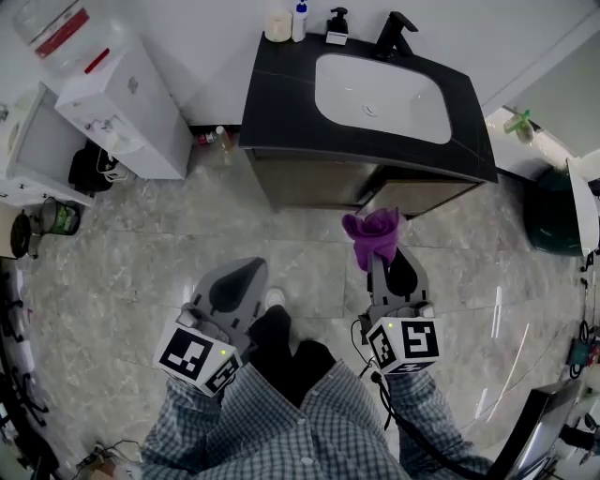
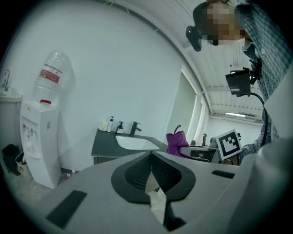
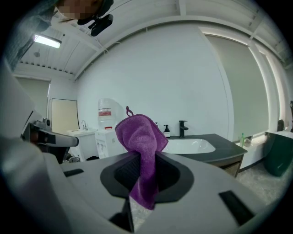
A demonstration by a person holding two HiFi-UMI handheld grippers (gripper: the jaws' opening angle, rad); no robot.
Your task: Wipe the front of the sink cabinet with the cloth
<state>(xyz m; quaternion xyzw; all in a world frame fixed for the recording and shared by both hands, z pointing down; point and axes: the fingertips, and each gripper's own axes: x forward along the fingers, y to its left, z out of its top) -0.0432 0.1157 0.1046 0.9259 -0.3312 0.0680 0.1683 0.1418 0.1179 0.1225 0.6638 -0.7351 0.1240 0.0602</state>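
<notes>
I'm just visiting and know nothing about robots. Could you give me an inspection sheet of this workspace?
Surface: grey marbled tile floor, glossy.
Job's things: purple microfibre cloth pinched by the right gripper; dark-topped sink cabinet with wooden front, apart from the cloth.
Clutter: bottles at the counter's back; small bottles on the floor beside the cabinet.
Grippers: left gripper shut, empty; right shut on cloth.
Cables: black cable by the right gripper.
Surroundings: white water dispenser; dark green bin.

A washroom here: dark vanity top (image 1: pixel 281 89) with white basin (image 1: pixel 379 97), black tap (image 1: pixel 395 36), soap bottles (image 1: pixel 337 25), marble-look floor (image 1: pixel 141 244).
</notes>
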